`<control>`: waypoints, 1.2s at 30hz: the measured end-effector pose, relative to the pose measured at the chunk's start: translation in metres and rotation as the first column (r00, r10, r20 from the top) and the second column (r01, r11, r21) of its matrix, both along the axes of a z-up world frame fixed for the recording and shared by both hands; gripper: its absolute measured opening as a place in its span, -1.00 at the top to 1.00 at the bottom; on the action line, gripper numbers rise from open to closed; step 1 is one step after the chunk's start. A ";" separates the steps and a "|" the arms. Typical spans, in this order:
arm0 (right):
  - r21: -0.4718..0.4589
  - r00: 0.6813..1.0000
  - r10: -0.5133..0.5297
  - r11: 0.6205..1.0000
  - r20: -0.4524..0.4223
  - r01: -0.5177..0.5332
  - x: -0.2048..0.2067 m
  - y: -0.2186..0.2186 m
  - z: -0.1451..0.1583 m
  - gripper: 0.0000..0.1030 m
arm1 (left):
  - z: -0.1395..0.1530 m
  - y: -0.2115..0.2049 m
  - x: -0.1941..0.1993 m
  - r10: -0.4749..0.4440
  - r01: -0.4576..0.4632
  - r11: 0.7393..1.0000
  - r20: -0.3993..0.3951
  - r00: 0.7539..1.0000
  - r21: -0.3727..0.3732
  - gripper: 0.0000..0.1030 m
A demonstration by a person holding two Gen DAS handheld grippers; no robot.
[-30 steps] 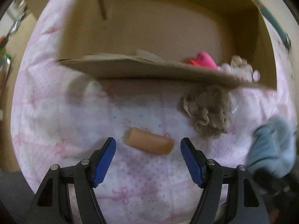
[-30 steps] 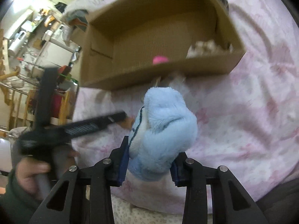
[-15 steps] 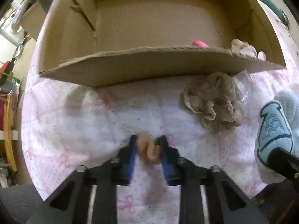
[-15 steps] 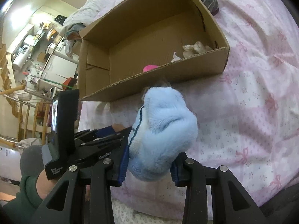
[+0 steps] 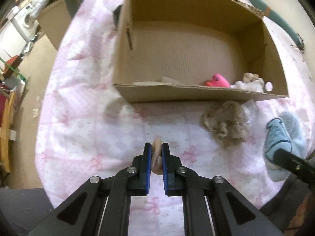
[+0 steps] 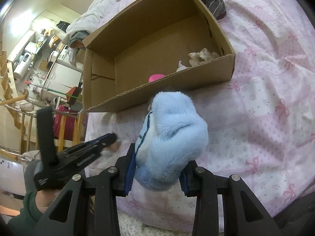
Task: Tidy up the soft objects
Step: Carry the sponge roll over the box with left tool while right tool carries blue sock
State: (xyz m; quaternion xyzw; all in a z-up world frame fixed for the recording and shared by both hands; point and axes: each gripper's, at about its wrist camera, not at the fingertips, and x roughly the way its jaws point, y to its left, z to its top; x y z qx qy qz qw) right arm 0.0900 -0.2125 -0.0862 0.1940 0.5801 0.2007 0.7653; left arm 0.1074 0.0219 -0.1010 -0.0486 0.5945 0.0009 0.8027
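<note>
My left gripper [image 5: 156, 149] is shut on a small tan soft piece [image 5: 157, 145], squeezed thin between the blue pads and held just above the bedspread. In the right wrist view this left gripper [image 6: 112, 139] shows at the left, with the tan piece [image 6: 115, 146] at its tip. My right gripper [image 6: 157, 167] is shut on a fluffy light-blue plush toy [image 6: 171, 137], also visible at the right edge of the left wrist view [image 5: 283, 135]. Ahead lies an open cardboard box [image 5: 196, 94] holding a pink toy [image 5: 217, 80] and a cream cloth bundle [image 5: 250, 81].
A beige ruffled fabric piece [image 5: 224, 125] lies on the pink bow-print bedspread [image 5: 88, 118] just before the box's front wall. A dark striped garment [image 6: 210, 2] sits behind the box. The bed's edge drops off at the left toward furniture. A hand in a green sleeve [image 6: 29, 206] holds the left gripper.
The left gripper's jaws came together on the tan piece, which lay flat between them a second ago, and rose with it. The right gripper kept its hold on the blue plush.
</note>
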 end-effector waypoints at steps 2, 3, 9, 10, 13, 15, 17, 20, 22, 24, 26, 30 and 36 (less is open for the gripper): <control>0.006 1.000 -0.003 1.000 -0.006 0.003 0.000 -0.001 -0.001 0.23 | -0.005 0.006 -0.001 0.015 -0.015 1.000 -0.021 1.000 -0.007 0.82; 0.006 1.000 -0.002 1.000 -0.008 0.002 0.001 0.000 -0.002 0.23 | -0.005 0.011 -0.002 0.034 -0.035 0.999 -0.032 0.999 -0.024 0.82; 0.072 1.000 -0.010 0.997 -0.003 0.010 0.001 -0.004 0.004 0.23 | 0.022 0.034 -0.005 0.073 -0.069 0.983 0.018 0.997 -0.169 0.82; 0.080 1.000 -0.015 0.997 0.003 0.014 0.001 -0.006 0.006 0.23 | 0.029 0.038 -0.006 0.082 -0.076 0.978 0.021 0.996 -0.196 0.82; 0.111 1.000 -0.013 0.994 0.020 0.010 0.003 -0.008 0.018 0.23 | 0.055 0.038 -0.006 0.090 -0.077 0.973 0.051 0.995 -0.218 0.82; 0.109 0.999 0.000 0.994 0.052 -0.006 0.007 -0.007 0.030 0.23 | 0.075 0.035 0.000 0.078 -0.059 0.984 0.109 0.991 -0.170 0.82; 0.095 0.996 0.017 0.995 0.087 -0.025 0.013 -0.004 0.042 0.23 | 0.086 0.033 0.004 0.071 -0.050 0.988 0.141 0.987 -0.149 0.82; 0.074 0.990 0.040 0.996 0.137 -0.050 0.024 0.002 0.057 0.23 | 0.098 0.029 0.019 0.059 -0.039 0.993 0.175 0.983 -0.111 0.82; 0.061 0.983 0.051 0.996 0.175 -0.063 0.034 0.005 0.067 0.23 | 0.100 0.028 0.028 0.051 -0.035 0.995 0.191 0.980 -0.089 0.82; 0.046 0.977 0.059 0.997 0.204 -0.070 0.044 0.008 0.075 0.23 | 0.101 0.029 0.038 0.056 -0.041 0.996 0.195 0.979 -0.080 0.82; 0.027 0.966 0.071 0.996 0.248 -0.080 0.054 0.012 0.083 0.23 | 0.091 0.023 0.050 0.063 -0.048 0.995 0.187 0.980 -0.083 0.82; -0.036 0.944 0.096 0.995 0.315 -0.089 0.071 0.017 0.085 0.22 | 0.079 0.016 0.067 0.056 -0.045 0.997 0.181 0.982 -0.065 0.82; -0.077 0.956 0.087 0.995 0.281 -0.068 0.081 0.017 0.051 0.22 | 0.068 0.000 0.084 0.024 -0.018 0.999 0.167 0.986 -0.036 0.82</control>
